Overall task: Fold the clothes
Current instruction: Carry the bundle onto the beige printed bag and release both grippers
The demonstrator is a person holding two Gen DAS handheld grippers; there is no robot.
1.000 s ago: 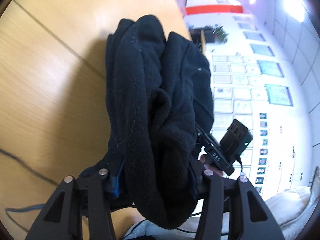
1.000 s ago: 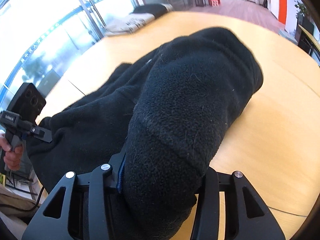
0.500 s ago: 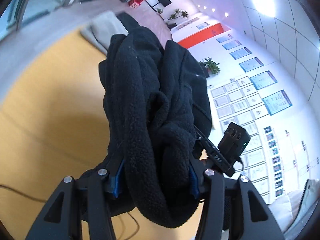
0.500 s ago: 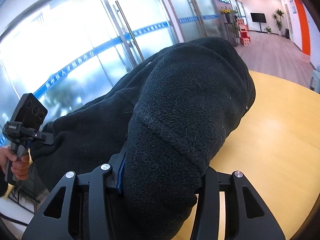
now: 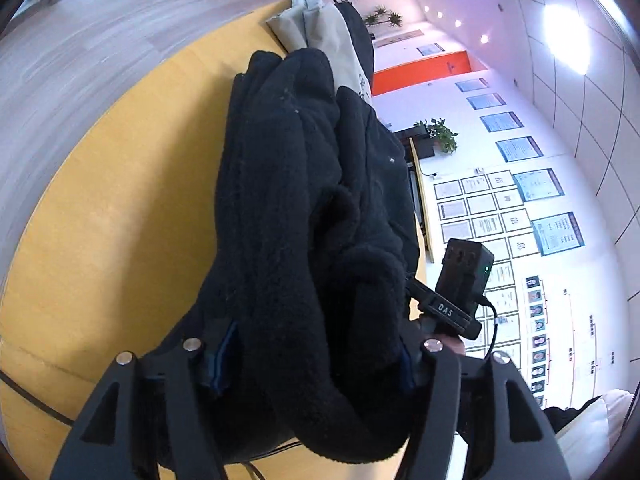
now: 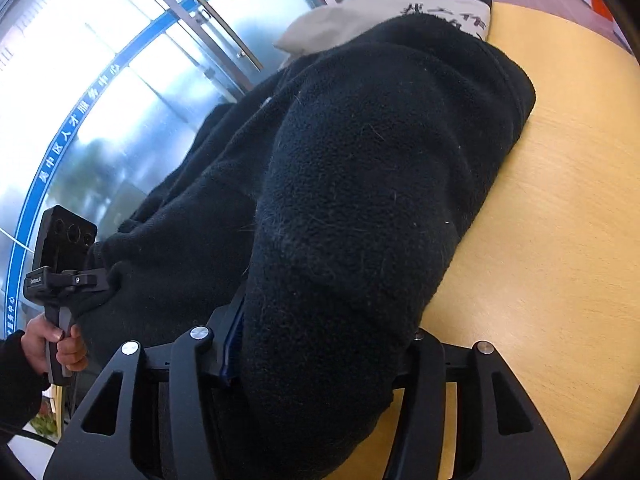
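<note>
A bulky black fleece garment (image 5: pixel 300 180) hangs bunched between both grippers over the yellow wooden table (image 5: pixel 120 200). My left gripper (image 5: pixel 316 356) has a thick fold of it filling the gap between its fingers; its jaws are opening, and the blue pads still touch the fabric. In the right wrist view the fleece (image 6: pixel 380 160) fills my right gripper (image 6: pixel 324 344) the same way, with jaws opening and cloth against both pads. The far end of the garment rests low by the table (image 6: pixel 560 240).
A stack of folded clothes (image 5: pixel 320 28), beige and black, lies at the table's far edge (image 6: pixel 400 4) just beyond the fleece. A hand (image 6: pixel 52 344) holds the other gripper's handle at the left. A dark cable (image 5: pixel 32 400) crosses the near table edge.
Both grippers have carried the fleece across the table toward the stack of folded clothes, which now shows right behind it. Both pairs of fingers stand a little wider apart.
</note>
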